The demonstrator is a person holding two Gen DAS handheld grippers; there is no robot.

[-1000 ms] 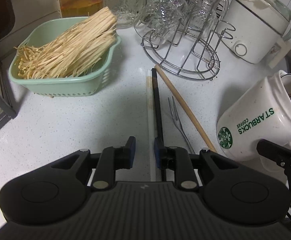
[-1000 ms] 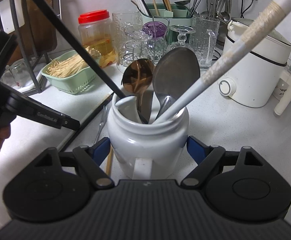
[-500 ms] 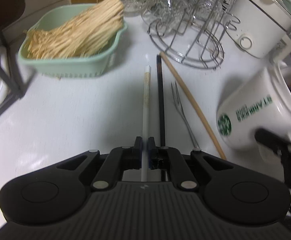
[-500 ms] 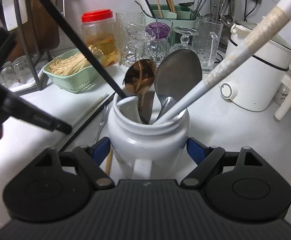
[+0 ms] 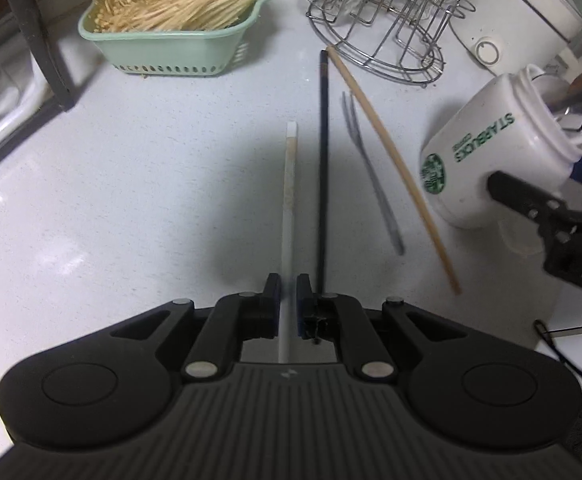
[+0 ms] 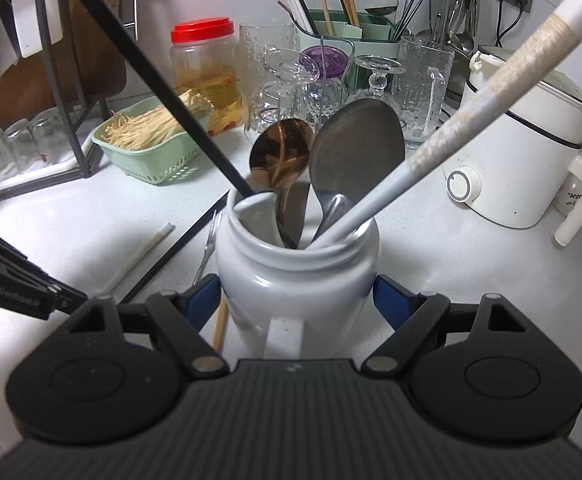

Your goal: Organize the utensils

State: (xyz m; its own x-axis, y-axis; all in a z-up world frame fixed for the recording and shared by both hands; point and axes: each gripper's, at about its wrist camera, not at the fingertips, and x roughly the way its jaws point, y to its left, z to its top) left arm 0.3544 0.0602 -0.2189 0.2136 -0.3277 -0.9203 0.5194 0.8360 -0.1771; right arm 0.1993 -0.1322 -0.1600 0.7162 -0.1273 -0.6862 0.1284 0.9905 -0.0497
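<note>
Speckled white countertop [image 5: 131, 184] runs under both tools, crowded at the back with glassware and a wire drying rack [image 5: 375, 40].

The left gripper [image 5: 288, 300] straddles the near end of a long white chopstick with a tan band [image 5: 290, 184]. Its jaws have just been opening, and a sliver of gap seems to show at the right pad, so I read the stick as enclosed, not pinched. Just beside it lie a thin black chopstick [image 5: 323, 160], a small steel fork [image 5: 371, 176] and a pale wooden chopstick [image 5: 391, 168], all on the counter.

The right gripper [image 6: 295, 300] is clamped on a white ceramic Starbucks jar [image 5: 487, 160], tilted toward the left, which already holds two spoons, a black stick and a matching white one.

Risks, as I judge them:
- a slack hold could let the white chopstick slide out or pivot on lifting;
- the right pad sits close to the black chopstick and could nudge or catch it;
- the tilted jar could spill its tall contents.

Motion blur hides the contact at the pads. The jar's base and the chopstick's near tip are covered by the grippers.
</note>
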